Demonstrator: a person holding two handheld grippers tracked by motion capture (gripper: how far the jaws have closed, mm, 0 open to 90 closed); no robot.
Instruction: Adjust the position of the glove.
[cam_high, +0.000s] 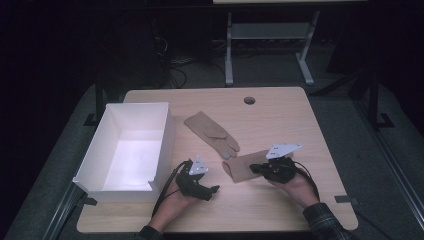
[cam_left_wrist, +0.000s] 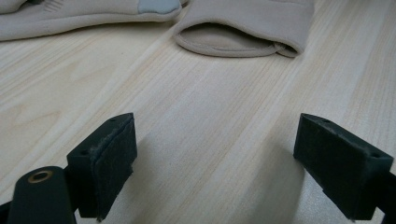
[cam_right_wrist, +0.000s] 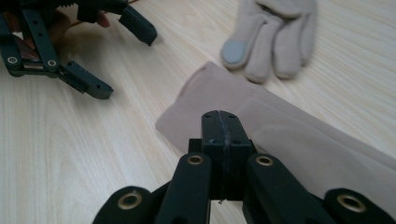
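Our right gripper (cam_right_wrist: 219, 126) pinches the near glove (cam_high: 245, 166), cuff toward our gaping, empty left gripper (cam_left_wrist: 219, 163).

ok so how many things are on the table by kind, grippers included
Beige gloves: 2, the far glove and the near glove
White box: 1
Black grippers: 2, the left gripper with jaws open, the right gripper with jaws shut over the near glove
Total: 5
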